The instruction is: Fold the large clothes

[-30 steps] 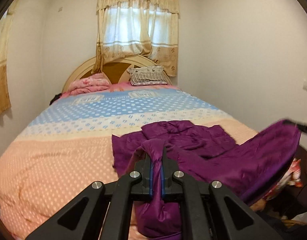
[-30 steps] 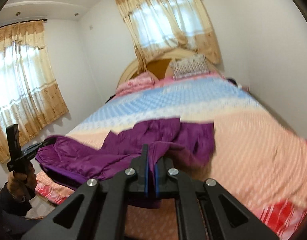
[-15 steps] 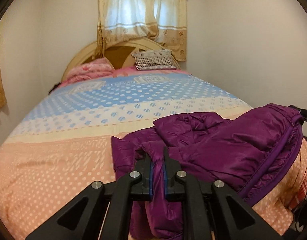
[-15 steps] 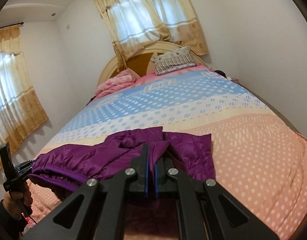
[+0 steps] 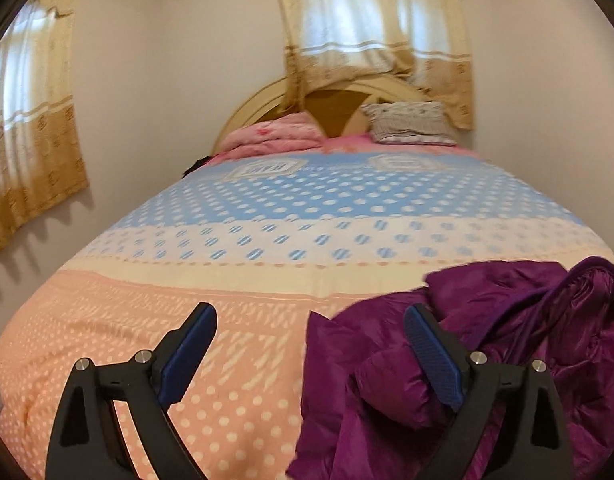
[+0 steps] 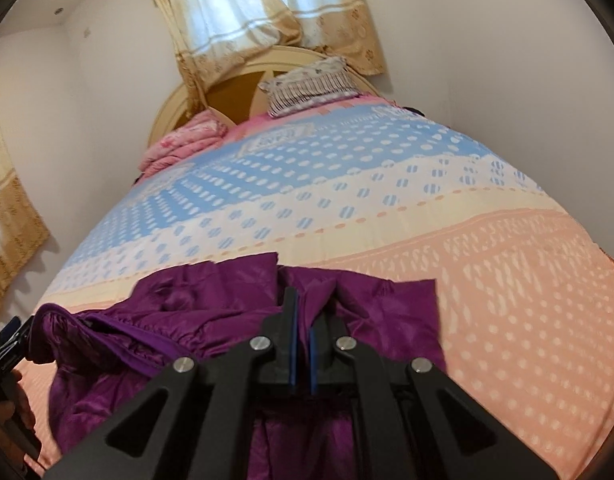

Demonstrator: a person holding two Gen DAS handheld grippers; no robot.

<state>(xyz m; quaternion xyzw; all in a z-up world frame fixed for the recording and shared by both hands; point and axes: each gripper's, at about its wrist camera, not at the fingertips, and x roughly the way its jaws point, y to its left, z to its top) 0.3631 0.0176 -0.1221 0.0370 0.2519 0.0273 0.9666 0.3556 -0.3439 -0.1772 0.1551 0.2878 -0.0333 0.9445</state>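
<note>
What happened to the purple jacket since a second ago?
The left gripper has just been opening and let go of the shiny purple quilted jacket, which dropped lower onto the dotted bedspread. The right gripper stays shut on the jacket.

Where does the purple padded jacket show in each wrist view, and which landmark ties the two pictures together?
Left wrist: purple padded jacket fills the lower right, beside and behind the right finger of the open left gripper.
Right wrist: it lies lower centre and left, a fold clamped in the right gripper.
Shared landmark: the striped pillow at the headboard.
</note>
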